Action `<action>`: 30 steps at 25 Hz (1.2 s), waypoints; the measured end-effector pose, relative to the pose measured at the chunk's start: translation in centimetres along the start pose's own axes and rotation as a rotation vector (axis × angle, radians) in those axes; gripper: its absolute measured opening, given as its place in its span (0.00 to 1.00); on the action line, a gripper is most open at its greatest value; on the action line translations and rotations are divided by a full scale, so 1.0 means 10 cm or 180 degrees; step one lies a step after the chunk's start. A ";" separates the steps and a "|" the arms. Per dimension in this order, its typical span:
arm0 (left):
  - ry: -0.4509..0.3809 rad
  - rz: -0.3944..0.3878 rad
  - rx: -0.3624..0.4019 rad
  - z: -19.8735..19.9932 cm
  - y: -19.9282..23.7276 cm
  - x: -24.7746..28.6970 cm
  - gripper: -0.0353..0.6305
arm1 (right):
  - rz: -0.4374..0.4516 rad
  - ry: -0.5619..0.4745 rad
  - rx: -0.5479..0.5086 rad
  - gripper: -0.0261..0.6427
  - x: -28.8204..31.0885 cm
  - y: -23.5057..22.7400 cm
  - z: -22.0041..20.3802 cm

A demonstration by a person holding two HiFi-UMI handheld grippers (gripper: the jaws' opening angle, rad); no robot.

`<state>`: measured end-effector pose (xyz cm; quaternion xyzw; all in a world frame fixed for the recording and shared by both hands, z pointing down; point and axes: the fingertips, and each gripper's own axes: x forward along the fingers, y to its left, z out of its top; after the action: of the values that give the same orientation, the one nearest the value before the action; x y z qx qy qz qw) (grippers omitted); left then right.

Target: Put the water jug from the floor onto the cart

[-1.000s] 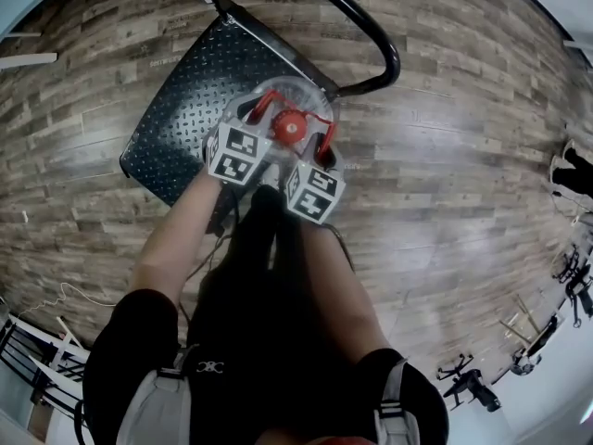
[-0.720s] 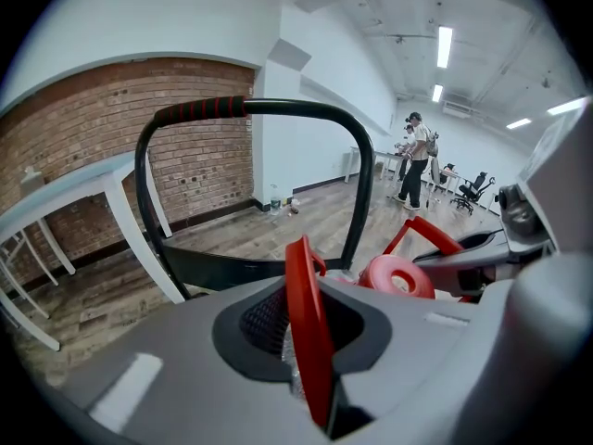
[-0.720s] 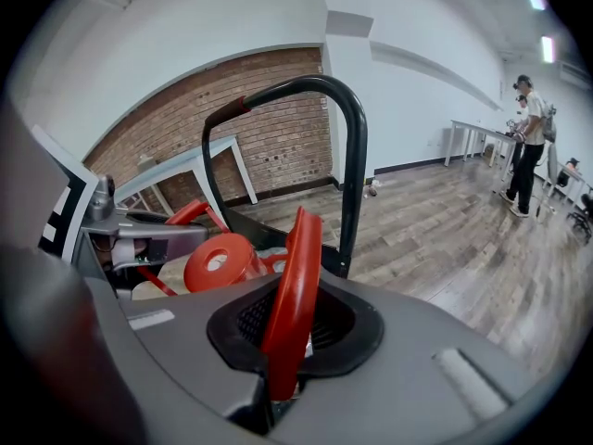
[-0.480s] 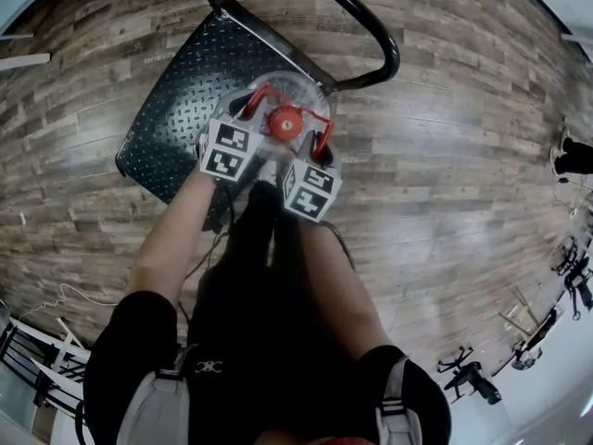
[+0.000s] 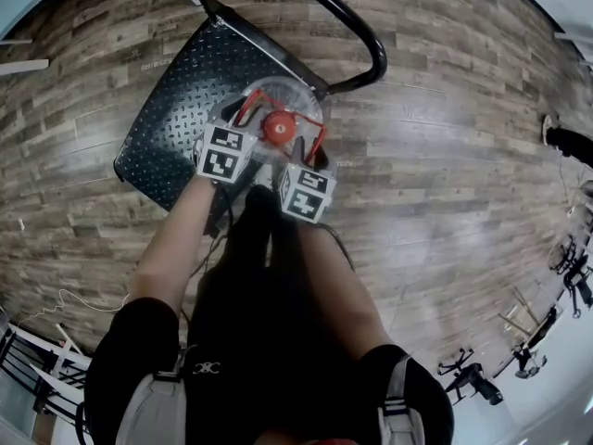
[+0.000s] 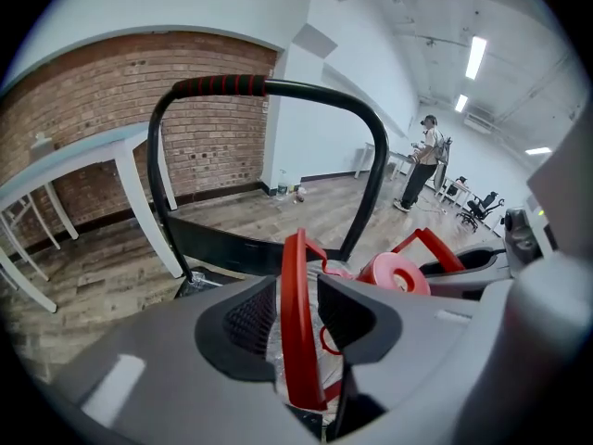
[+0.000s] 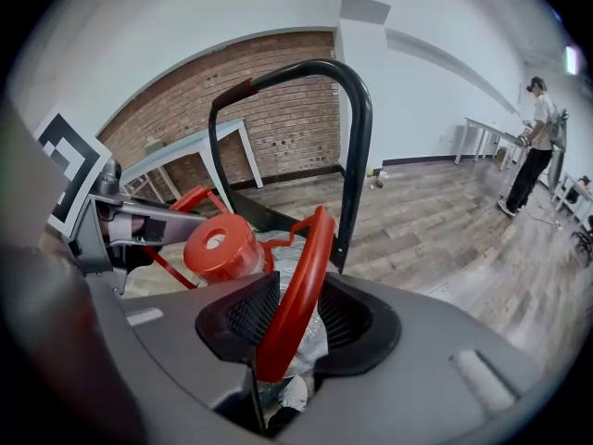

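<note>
Within the last second both sets of jaws had swung apart. The left gripper (image 6: 298, 315) and right gripper (image 7: 287, 321) stood unclamped, each loosely astride one of the red loop handles (image 6: 295, 341) of the clear plastic water jug (image 5: 278, 95), which sat on the black diamond-plate cart (image 5: 176, 82). This looked like the release; next, both grippers probably needed to draw back without snagging the handles.

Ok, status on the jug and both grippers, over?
Both jaws just opened: left gripper and right gripper each loose around a red carry handle. Water jug standing on the cart deck by the push bar. Nothing in the way.
</note>
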<state>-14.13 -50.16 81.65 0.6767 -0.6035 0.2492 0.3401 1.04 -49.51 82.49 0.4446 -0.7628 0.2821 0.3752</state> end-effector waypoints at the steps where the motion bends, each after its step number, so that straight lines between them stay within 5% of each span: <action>1: -0.0010 0.0021 -0.0013 0.00 0.00 -0.03 0.26 | 0.0001 -0.0010 -0.0007 0.26 -0.02 -0.02 0.01; 9: -0.0195 0.0152 -0.0059 0.22 -0.07 -0.41 0.25 | 0.0097 -0.0221 -0.0076 0.27 -0.35 -0.04 0.30; 15: -0.0362 0.0282 -0.0014 0.50 -0.18 -0.76 0.07 | 0.0239 -0.0513 -0.0118 0.06 -0.73 0.03 0.76; 30: -0.0823 0.0469 0.0122 1.40 -0.50 -1.67 0.06 | 0.0553 -0.1176 -0.0065 0.06 -1.59 0.13 1.70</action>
<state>-12.73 -49.79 59.31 0.6634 -0.6855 0.1957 0.2272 -0.40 -54.48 59.74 0.4176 -0.8570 0.2194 0.2077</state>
